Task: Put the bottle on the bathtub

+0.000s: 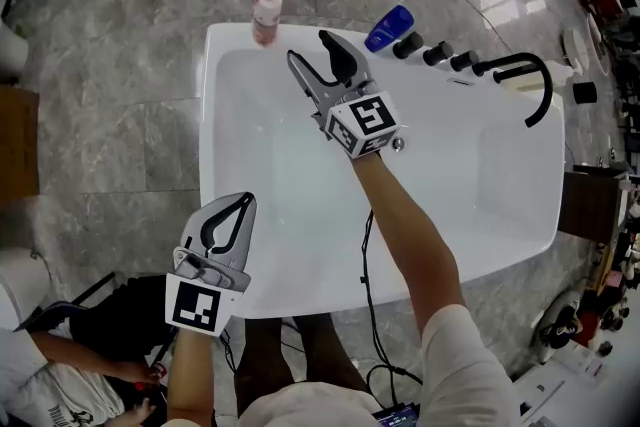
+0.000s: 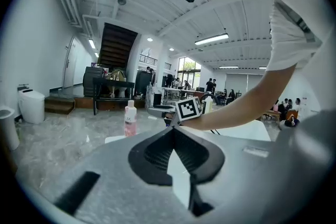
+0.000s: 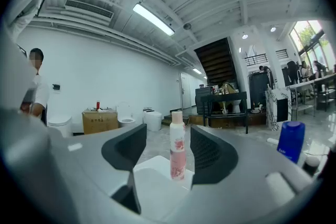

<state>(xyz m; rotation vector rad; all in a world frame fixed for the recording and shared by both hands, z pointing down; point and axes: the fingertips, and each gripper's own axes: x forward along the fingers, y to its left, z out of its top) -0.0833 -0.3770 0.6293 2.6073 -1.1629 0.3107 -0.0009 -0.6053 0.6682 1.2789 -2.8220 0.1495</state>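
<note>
A pink bottle (image 1: 267, 11) with a pale cap stands upright on the far left corner of the white bathtub's rim (image 1: 208, 145). My right gripper (image 1: 316, 57) hovers over the tub a little short of that corner, open and holding nothing. In the right gripper view the bottle (image 3: 177, 147) shows between the spread jaws but farther off, untouched. My left gripper (image 1: 228, 218) hangs near the tub's near left edge, shut and empty. From the left gripper (image 2: 173, 131) view I see the bottle (image 2: 129, 119) and the right gripper's marker cube (image 2: 189, 108) across the tub.
A blue bottle (image 1: 390, 27) lies at the tub's far rim beside black knobs and a curved black faucet (image 1: 527, 75). A black cable runs down the tub's near side. A seated person is at the lower left. Grey marble floor surrounds the tub.
</note>
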